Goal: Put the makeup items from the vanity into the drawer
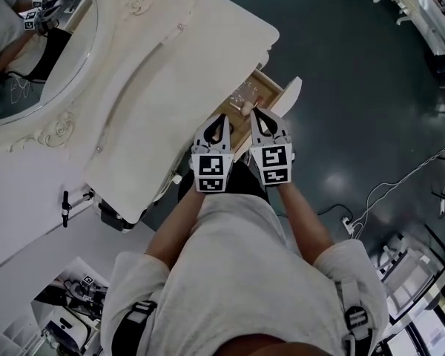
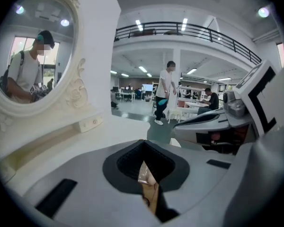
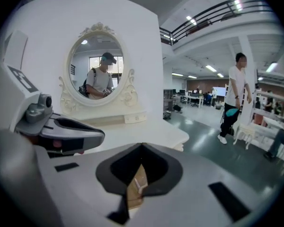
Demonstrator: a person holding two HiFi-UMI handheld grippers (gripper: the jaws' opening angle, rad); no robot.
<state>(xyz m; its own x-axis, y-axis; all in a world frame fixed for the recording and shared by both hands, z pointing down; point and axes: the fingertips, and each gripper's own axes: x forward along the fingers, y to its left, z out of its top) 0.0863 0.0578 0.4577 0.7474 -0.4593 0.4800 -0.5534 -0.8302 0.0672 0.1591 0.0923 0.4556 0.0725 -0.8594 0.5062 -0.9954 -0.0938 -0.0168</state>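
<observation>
Hovering above the open drawer (image 1: pixel 271 88) with jaws pressed together, seemingly empty, left gripper (image 1: pixel 223 117) and right gripper (image 1: pixel 255 112) could clip its rim, jolting the makeup items (image 1: pixel 244 95) inside.

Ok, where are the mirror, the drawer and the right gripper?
mirror (image 3: pixel 96 69), right gripper view, middle of the glass.
drawer (image 1: pixel 291 95), head view, its white front panel.
right gripper (image 1: pixel 254 110), head view, the tips of its shut jaws.
</observation>
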